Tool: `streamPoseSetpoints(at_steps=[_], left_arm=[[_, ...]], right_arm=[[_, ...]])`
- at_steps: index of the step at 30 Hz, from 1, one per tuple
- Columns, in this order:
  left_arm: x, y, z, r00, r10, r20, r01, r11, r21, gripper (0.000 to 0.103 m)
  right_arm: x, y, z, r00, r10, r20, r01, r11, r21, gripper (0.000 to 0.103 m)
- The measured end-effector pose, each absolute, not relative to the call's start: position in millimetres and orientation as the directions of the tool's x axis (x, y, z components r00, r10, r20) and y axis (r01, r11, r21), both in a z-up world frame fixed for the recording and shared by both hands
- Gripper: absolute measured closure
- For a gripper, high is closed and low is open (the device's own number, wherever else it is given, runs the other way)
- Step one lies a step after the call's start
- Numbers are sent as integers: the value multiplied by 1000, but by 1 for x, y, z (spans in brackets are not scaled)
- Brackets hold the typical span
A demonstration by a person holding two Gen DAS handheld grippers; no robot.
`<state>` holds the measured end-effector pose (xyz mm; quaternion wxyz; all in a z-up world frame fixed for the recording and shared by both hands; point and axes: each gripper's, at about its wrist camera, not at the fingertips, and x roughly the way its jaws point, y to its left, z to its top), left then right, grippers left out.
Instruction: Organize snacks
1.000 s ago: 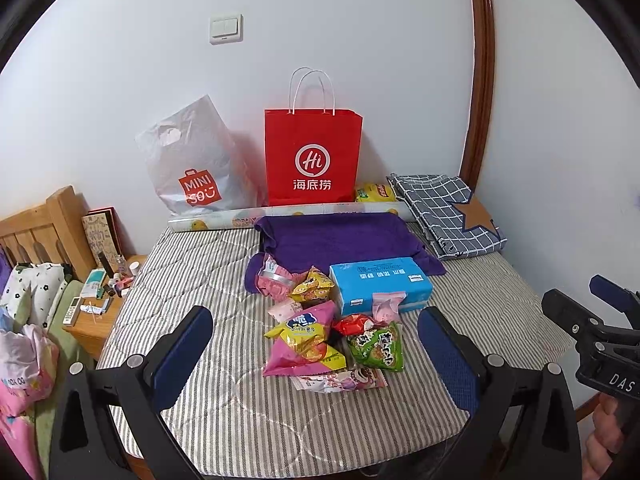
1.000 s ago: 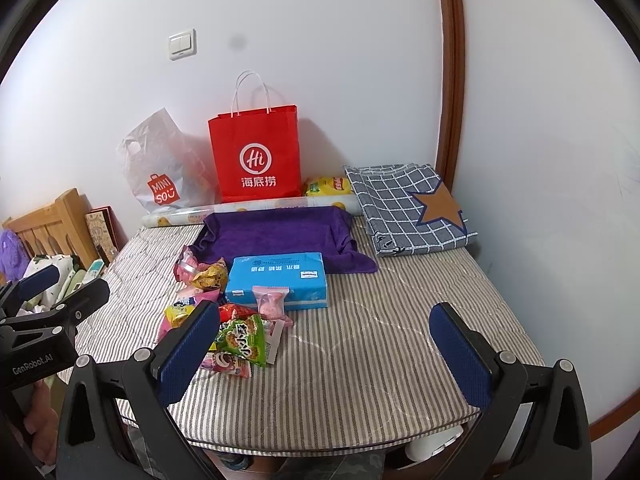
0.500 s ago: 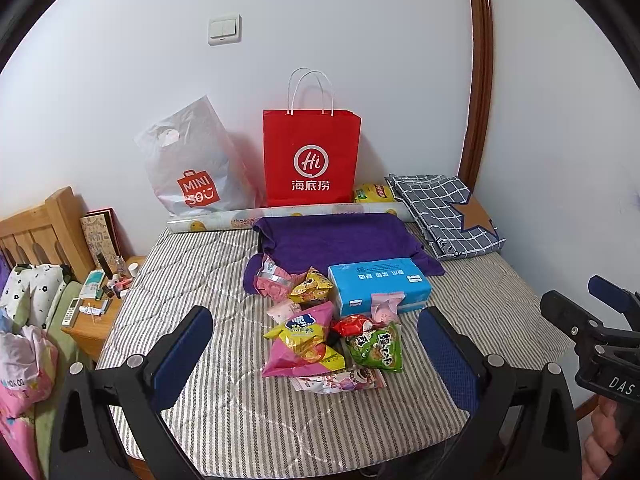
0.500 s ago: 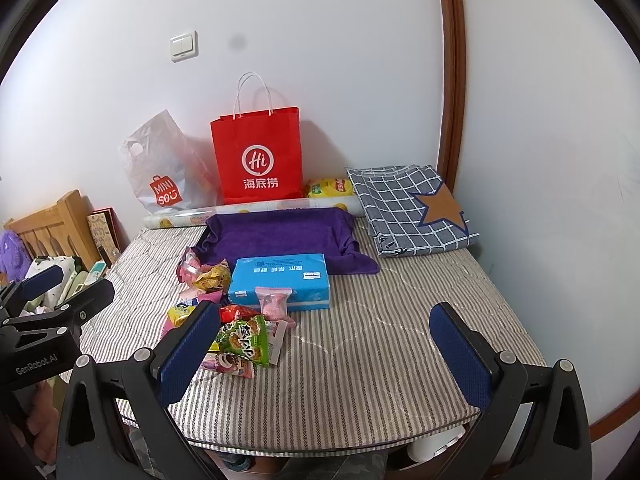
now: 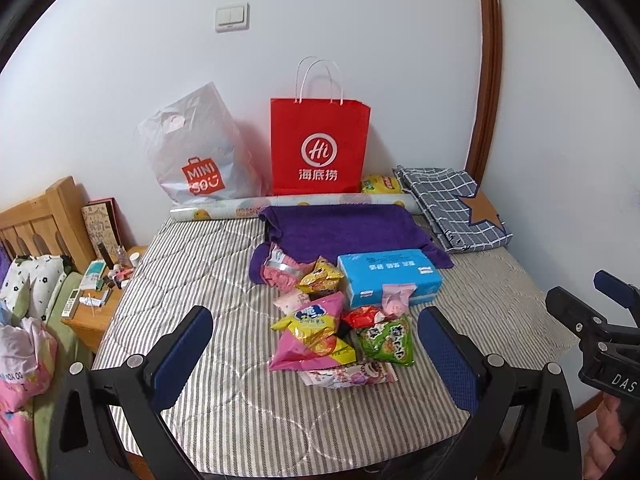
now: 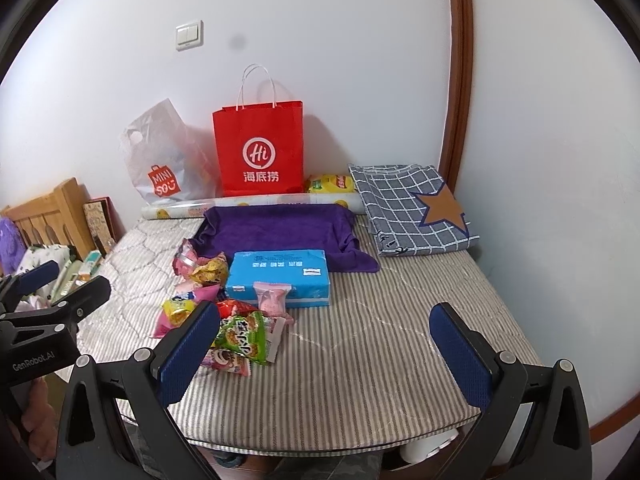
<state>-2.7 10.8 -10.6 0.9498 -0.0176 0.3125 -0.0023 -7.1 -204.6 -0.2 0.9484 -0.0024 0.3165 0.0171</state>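
A heap of snack packets [image 5: 328, 324] lies mid-table on the striped cloth: a pink and yellow bag [image 5: 310, 336], a green bag [image 5: 386, 340] [image 6: 242, 336], a red one [image 5: 362, 316], a small pink packet [image 6: 272, 300]. A blue tissue box [image 5: 390, 276] [image 6: 280, 276] sits just behind them, on a purple towel [image 5: 344, 228]. My left gripper [image 5: 316, 344] hovers open before the heap, holding nothing. My right gripper [image 6: 324, 344] is open over bare cloth to the heap's right.
A red paper bag [image 5: 320, 148] and a white plastic bag [image 5: 196, 152] lean on the back wall, with a paper roll [image 5: 288, 206] before them. A folded checked cloth [image 6: 412, 208] fills the back right corner. A cluttered bedside stand [image 5: 104, 292] and bed lie left.
Both views have shifted only slightly; the right wrist view has crept a little closer to the table. Nothing on the table has moved.
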Motion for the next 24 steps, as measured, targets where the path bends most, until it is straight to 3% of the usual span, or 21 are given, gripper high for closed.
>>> streamPoseSetpoints(at_steps=[12,24], left_arm=[[16,48,-50,751,22,-660,-68,997,-44,1],[37,77,-91,704,40,-709,-122,990,-66,1]], right_arm=[[18,-198,-36,754,6,-657,-12,1000,-4,0],[46,-178,-80,696,227,-681,-172,974,148,1]])
